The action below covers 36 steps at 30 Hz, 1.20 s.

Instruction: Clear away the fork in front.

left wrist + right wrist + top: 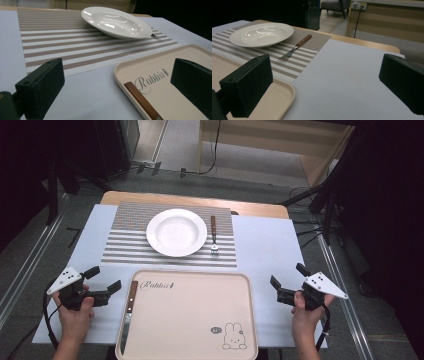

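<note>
The work in hand looks like laying the table: the knife (128,312) lies along the left edge of the cream tray (200,320), handle to the far side, and the plate (176,232) with the fork (213,235) on its right already sits on the striped placemat (125,245).

To do this step well, I think the left gripper (102,281) should come over the wooden handle, not the blade, and close across its narrow width, low enough that the flat knife does not slip out.

The left gripper hovers just beside the tray's left rim, its jaws wide apart and holding nothing.

The right gripper (286,281) waits off the tray's right side over the bare table cover (270,250), also wide apart and touching nothing.
</note>
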### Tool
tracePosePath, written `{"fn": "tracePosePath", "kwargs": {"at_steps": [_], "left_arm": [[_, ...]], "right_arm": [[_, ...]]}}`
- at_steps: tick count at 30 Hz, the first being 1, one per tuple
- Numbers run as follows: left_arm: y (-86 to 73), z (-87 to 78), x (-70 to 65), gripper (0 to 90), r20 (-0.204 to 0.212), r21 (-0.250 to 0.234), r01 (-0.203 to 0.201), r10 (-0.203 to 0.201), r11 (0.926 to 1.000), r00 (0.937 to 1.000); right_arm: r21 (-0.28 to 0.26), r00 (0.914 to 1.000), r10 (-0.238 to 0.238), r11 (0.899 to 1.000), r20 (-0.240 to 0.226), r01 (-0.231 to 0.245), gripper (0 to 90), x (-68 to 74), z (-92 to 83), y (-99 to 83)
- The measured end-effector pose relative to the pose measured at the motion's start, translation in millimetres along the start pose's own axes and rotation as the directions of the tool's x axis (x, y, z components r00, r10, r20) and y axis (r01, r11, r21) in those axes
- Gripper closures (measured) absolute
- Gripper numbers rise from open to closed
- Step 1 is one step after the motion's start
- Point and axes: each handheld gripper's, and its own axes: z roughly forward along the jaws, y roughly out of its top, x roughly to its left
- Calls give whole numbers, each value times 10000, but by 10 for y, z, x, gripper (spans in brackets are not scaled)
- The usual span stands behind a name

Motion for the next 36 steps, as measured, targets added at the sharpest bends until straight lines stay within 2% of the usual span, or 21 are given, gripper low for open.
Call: {"fn": "tracePosePath", "kwargs": {"at_steps": [12, 22, 28, 36], "left_arm": [[-1, 1, -3, 0, 93, -15, -60, 60, 10000, 9999], [-2, 7, -6, 0, 173, -32, -98, 98, 9999, 9998], [-3, 5, -7, 0, 175, -42, -98, 98, 9999, 9998], [-4, 5, -6, 0, 221, -54, -94, 96, 9999, 9997]], "right_arm": [[288, 9984, -185, 9994, -538, 200, 0, 76, 351, 232], [514, 9977, -97, 9986, -674, 132, 0, 96, 603, 321], [835, 9971, -73, 9964, -754, 136, 0, 103, 834, 406], [1268, 9971, -60, 9918, -753, 155, 0, 116, 1085, 429]]}}
